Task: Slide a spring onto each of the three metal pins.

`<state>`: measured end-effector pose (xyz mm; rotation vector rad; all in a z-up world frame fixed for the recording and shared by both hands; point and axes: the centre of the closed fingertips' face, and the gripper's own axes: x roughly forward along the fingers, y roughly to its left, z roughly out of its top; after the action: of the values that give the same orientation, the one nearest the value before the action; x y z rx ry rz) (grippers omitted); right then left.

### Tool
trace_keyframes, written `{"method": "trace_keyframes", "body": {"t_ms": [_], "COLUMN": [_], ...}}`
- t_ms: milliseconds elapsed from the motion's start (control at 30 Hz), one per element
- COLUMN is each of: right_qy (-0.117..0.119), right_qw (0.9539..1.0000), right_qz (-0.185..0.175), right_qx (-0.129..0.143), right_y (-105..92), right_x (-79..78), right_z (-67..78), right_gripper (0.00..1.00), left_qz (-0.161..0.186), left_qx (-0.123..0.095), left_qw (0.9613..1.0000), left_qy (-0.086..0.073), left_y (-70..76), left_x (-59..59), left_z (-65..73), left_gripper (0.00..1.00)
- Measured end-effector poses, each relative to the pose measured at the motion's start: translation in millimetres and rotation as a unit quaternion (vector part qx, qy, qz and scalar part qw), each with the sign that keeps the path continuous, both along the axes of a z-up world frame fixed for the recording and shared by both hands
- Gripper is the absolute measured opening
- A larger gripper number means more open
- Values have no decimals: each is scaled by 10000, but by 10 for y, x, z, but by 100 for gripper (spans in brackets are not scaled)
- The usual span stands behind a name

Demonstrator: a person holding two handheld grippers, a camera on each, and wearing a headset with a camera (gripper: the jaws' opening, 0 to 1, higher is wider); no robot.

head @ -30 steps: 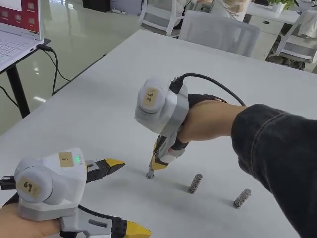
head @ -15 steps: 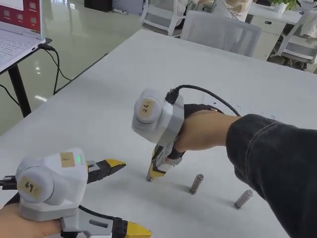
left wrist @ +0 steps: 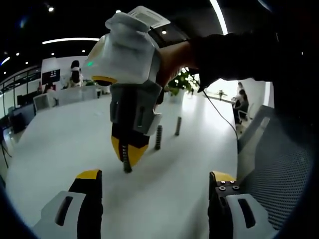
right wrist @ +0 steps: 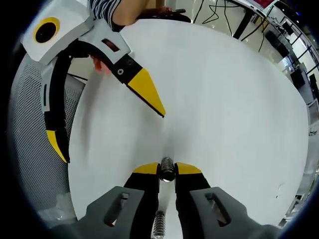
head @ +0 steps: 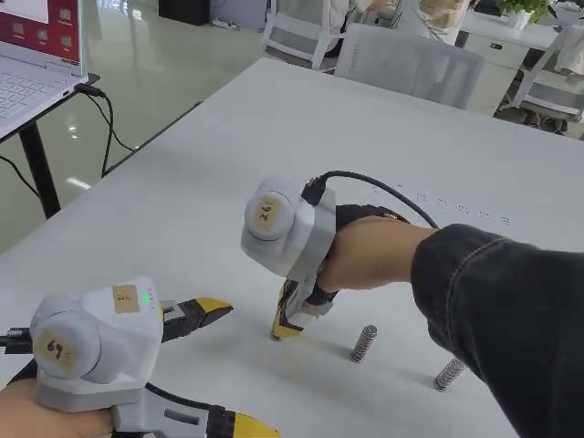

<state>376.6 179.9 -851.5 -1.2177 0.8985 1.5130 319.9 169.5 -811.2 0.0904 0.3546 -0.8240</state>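
So the left gripper (head: 239,367) has its fingers wide open, nothing in them. The right gripper (head: 284,329) is clamped on a spring (right wrist: 167,169), its end down at the table (head: 182,210). Further right stand a second spring (head: 364,343) and a third spring (head: 448,373). Can't make out pins inside.

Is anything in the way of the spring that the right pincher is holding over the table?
Nothing visible. The spring in the right gripper already reaches the table, and the two other springs stand clear beside it.

White table (head: 182,210), silver-grey springs (head: 364,344), white left tool (left wrist: 155,175) and right tool (head: 281,330) with yellow-black tips, dark sleeve (head: 511,310)
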Motion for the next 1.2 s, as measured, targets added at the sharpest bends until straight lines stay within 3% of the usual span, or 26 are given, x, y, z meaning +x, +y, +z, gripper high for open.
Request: {"method": "trace_keyframes", "body": {"t_ms": [433, 1200], "right_qy": [21, 86], "right_qw": [9999, 9988], "right_qz": [-19, -333], "right_qx": [141, 354], "right_y": [23, -183], "right_x": [-14, 53], "right_z": [29, 75], "right_gripper": [14, 41], "left_qz": [-18, -31], "left_qx": [15, 38], "left_qw": [10000, 10000], "left_qy": [2, -13], "left_y": [-15, -29], "left_x": [-7, 7], "left_z": [5, 15], "left_gripper": [85, 85]}}
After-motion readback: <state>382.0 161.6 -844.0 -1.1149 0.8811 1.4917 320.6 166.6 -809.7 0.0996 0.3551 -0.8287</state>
